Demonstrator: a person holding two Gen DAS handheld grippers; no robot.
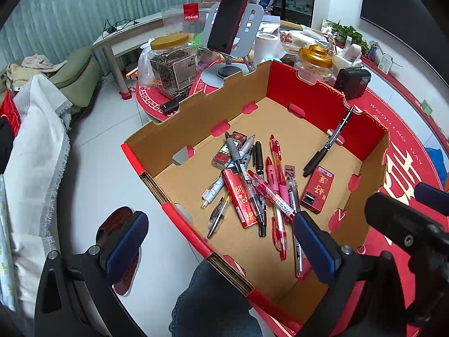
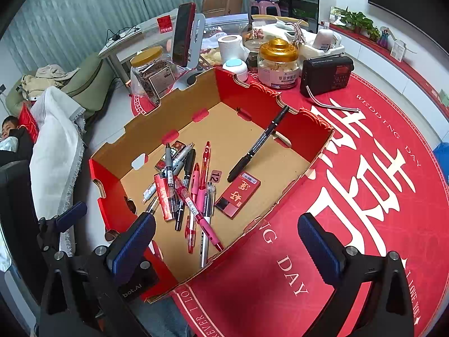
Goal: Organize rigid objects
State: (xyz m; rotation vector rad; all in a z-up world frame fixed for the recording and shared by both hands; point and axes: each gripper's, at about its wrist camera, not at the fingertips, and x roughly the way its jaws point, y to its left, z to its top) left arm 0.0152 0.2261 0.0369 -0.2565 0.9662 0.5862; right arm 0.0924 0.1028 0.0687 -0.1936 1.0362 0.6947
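Observation:
A red and brown cardboard box [image 1: 297, 90] [image 2: 247, 95] sits on the round red table. Inside lies a pile of pens [image 1: 261, 185] [image 2: 190, 193], a long red pack [image 1: 240, 199] [image 2: 163, 196], a red card box [image 1: 317, 189] [image 2: 238, 193] and a small patterned pack [image 1: 227, 148]. A black marker [image 1: 328, 143] [image 2: 258, 143] leans on the box's right wall. My left gripper [image 1: 221, 244] is open and empty above the box's near left corner. My right gripper [image 2: 227, 244] is open and empty above the box's near right wall.
Behind the box stand a phone on a stand [image 1: 227, 22] [image 2: 183, 33], a yellow-lid jar [image 1: 171, 61] [image 2: 151, 73], a gold-lid jar [image 1: 314, 61] [image 2: 277, 61], a black radio [image 2: 327, 74] and a paper roll [image 2: 230, 46]. The red tablecloth [image 2: 364, 196] spreads right. A person's knee [image 1: 213, 300] is below.

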